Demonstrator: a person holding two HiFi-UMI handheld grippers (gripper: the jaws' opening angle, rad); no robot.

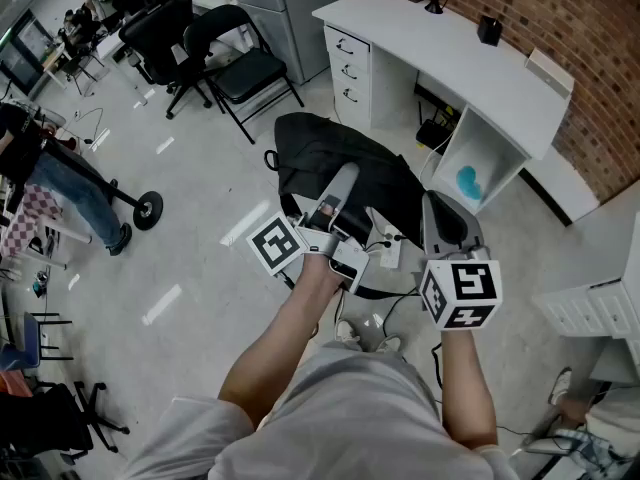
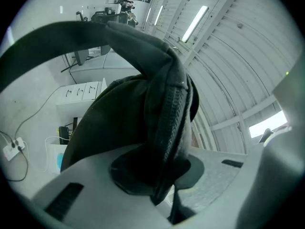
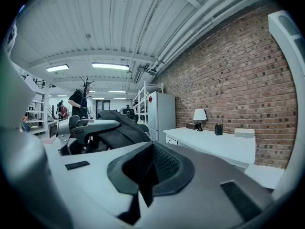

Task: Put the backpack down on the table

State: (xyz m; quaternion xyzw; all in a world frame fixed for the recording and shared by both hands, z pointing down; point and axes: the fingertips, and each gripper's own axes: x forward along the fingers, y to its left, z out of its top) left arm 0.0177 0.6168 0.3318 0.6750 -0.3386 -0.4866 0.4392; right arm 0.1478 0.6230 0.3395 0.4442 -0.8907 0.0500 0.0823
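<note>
Meanwhile, the left gripper [image 1: 343, 178] clamps the black backpack [image 1: 310, 148] by its top fold, with the white table [image 1: 450, 63] beyond. The right gripper [image 1: 438, 208] alongside is closed and empty. A single pinch on soft fabric could slip, dropping it short.

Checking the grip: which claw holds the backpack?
The left claw, clamped on a strap of the black backpack; the right claw is closed on nothing.
</note>
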